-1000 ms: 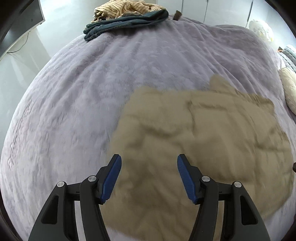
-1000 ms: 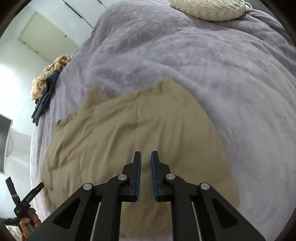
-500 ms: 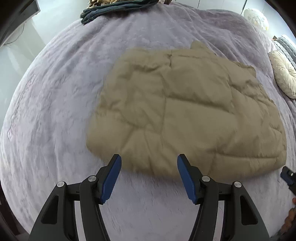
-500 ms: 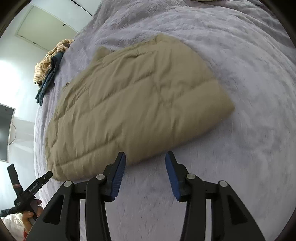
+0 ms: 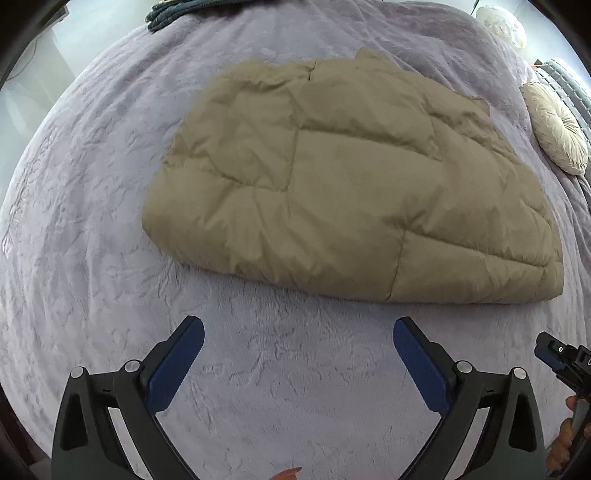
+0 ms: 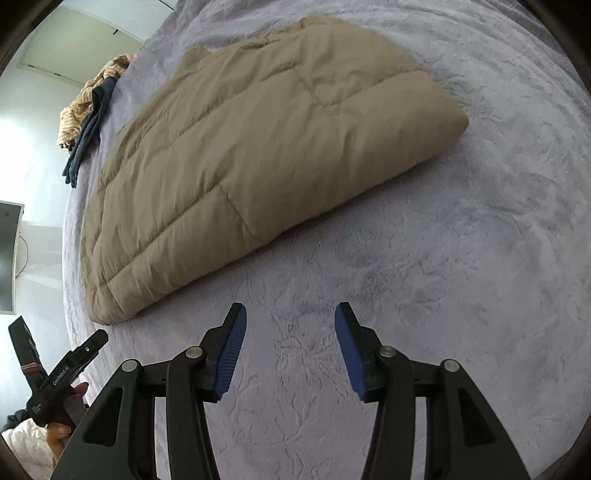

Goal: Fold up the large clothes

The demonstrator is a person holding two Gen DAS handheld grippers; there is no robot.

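Note:
A tan quilted puffy garment (image 5: 343, 184) lies folded into a flat bundle on the lilac plush bed cover (image 5: 92, 258). It also shows in the right wrist view (image 6: 251, 147). My left gripper (image 5: 298, 334) is open and empty, held above bare cover short of the garment's near folded edge. My right gripper (image 6: 290, 317) is open and empty, also over bare cover just short of the garment. The right gripper's tip (image 5: 554, 350) shows at the lower right of the left wrist view; the left gripper (image 6: 70, 369) shows at the lower left of the right wrist view.
A pile of dark teal and striped tan clothes (image 6: 85, 107) lies at the far end of the bed (image 5: 173, 11). A round cream cushion (image 5: 557, 129) and a grey pillow (image 5: 565, 85) lie at the right. A dark screen (image 6: 7, 254) hangs on the wall.
Both grippers have pulled back off the garment toward the near side of the bed. The right gripper, shut one second ago, has opened. The garment now lies folded and free.

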